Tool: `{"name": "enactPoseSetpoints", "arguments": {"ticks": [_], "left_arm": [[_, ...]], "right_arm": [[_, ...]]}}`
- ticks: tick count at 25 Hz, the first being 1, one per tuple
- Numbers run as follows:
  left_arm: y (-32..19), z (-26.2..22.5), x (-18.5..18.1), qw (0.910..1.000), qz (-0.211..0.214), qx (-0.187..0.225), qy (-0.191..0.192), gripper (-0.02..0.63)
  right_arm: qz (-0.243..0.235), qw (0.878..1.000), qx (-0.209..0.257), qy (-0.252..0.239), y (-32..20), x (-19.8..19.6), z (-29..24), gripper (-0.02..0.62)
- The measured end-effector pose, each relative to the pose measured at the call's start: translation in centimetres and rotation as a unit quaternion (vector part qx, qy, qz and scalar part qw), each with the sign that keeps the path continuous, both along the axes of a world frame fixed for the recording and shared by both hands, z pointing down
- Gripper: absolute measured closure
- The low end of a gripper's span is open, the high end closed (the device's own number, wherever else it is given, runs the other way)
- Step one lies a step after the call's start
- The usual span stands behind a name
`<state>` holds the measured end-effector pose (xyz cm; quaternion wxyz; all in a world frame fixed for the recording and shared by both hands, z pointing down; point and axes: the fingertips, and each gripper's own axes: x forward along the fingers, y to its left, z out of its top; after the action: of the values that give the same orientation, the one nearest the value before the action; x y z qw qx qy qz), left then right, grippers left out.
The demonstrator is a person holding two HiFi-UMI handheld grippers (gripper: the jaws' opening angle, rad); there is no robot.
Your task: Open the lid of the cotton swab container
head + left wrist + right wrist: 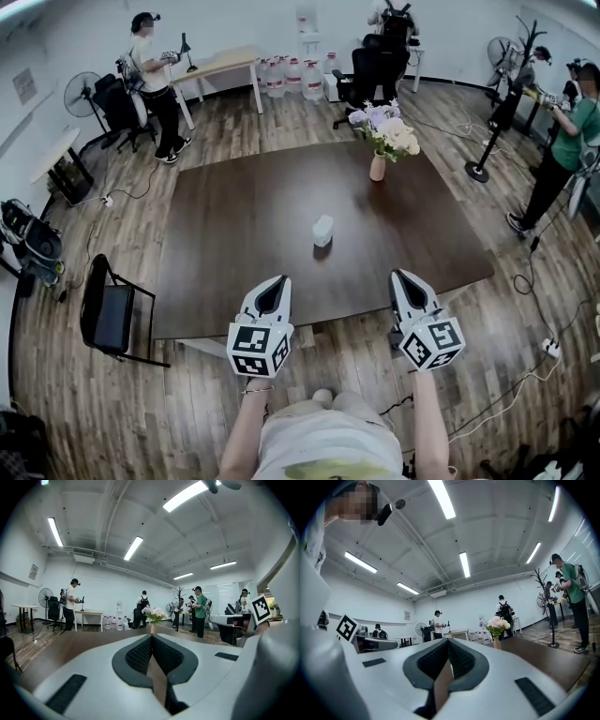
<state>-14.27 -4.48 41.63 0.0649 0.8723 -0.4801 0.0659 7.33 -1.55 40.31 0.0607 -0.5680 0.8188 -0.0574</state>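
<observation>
A small pale cotton swab container [322,230] stands near the middle of the dark brown table [234,244]. Both grippers hover at the table's near edge, short of the container. My left gripper [273,284] is shut with nothing in it, left of the container's line. My right gripper [403,278] is shut and empty too, off to the right. In the left gripper view the jaws [151,638] meet at the tip; in the right gripper view the jaws [448,644] also meet. The container is hidden behind the jaws in both gripper views.
A vase of pink and white flowers [382,141] stands at the table's far side. A black chair [112,314] sits left of the table. Persons stand at the back left [155,84] and at the right [562,141]. Water bottles [291,75] line the far wall.
</observation>
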Motion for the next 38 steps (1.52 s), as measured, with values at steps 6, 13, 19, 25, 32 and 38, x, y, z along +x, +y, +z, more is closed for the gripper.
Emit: {"name": "enactPoseSetpoints", "arguments": {"ticks": [6,13,19,25,32,38], "left_arm": [[-3.3,0.9,0.5,0.9999,0.000,-0.010,-0.002,0.584],[-7.5,2.0,1.8,0.9997,-0.010,-0.020,-0.005,0.584],[-11.4,2.8,3.2,0.9992,-0.031,-0.024,-0.005,0.584],[-14.8,4.9,4.7,0.9981,-0.048,-0.038,-0.008,0.584],[-17.4,9.2,6.0,0.9950,-0.068,-0.073,0.001,0.583],[-18.0,12.6,6.6,0.9922,-0.061,-0.107,-0.021,0.581]], "right_arm": [[0.010,1.000,-0.008,0.006,-3.2,1.2,0.7,0.574],[0.000,1.000,-0.020,0.002,-8.6,2.4,1.8,0.574],[-0.032,0.999,-0.029,0.001,-14.0,3.4,2.1,0.574],[-0.068,0.997,-0.035,0.003,-19.0,4.1,2.3,0.574],[-0.105,0.993,-0.051,0.006,-23.1,5.0,4.1,0.574],[-0.135,0.989,-0.067,0.004,-24.5,4.6,5.7,0.574]]}}
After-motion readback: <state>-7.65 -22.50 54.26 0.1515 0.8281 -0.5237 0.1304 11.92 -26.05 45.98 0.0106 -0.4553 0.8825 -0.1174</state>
